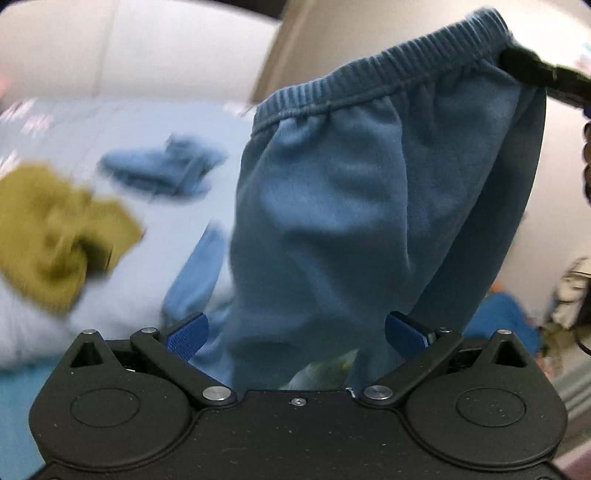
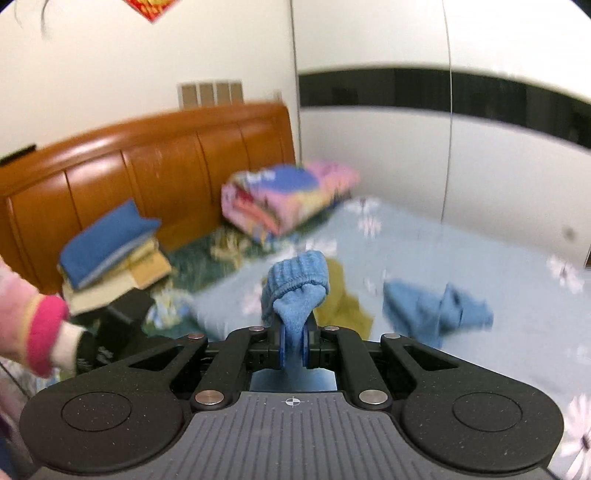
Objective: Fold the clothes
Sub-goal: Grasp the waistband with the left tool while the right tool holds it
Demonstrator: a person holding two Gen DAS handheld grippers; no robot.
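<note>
Right gripper (image 2: 293, 347): jaws clamped on waistband of blue sweatpants (image 1: 351, 206), hanging above bed (image 2: 461, 243) | Left gripper (image 1: 295, 334): jaws wide apart, fabric between, unclamped | Progress: early; folding not begun; olive garment (image 1: 55, 232), blue garment (image 2: 436, 310) lie crumpled.

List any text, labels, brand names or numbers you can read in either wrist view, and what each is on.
No text can be read in either view.
Red and gold hanging on the wall: cut off by the frame edge, no characters can be made out.
Blue sweatpants: no tag or print visible.
Right gripper: only a crosshair mark on its body, no lettering.
Left gripper: no markings seen.
</note>
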